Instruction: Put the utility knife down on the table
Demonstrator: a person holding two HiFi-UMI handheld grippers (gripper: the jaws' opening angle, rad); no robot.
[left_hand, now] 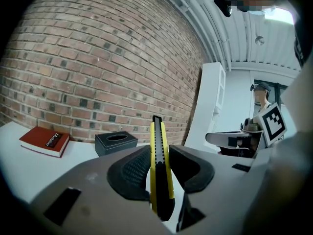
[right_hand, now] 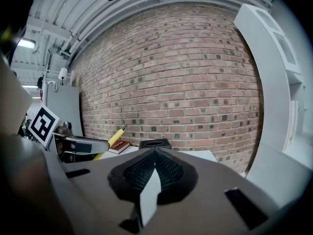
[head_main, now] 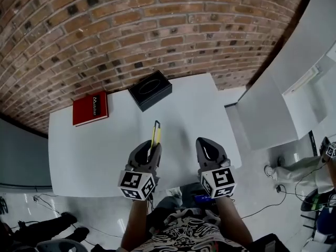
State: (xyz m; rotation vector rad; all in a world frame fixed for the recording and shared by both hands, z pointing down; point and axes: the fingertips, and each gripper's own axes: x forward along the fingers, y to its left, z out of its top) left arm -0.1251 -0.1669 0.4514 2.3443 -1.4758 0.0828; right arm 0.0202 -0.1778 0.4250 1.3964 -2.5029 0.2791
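Brick wall [head_main: 131, 30] backs the white table [head_main: 89, 156] holding a red book [head_main: 91, 108].

Rough brick wall [head_main: 131, 25] — smooth matt table [head_main: 94, 156] — yellow plastic utility knife [head_main: 156, 133].

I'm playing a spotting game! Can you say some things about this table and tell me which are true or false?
The left gripper holds the yellow utility knife. True.
The right gripper holds the red book. False: it is shut and empty; the book lies on the table.
The black tissue box stands on the table. True.
The knife lies on the table. False: the left gripper clamps it.
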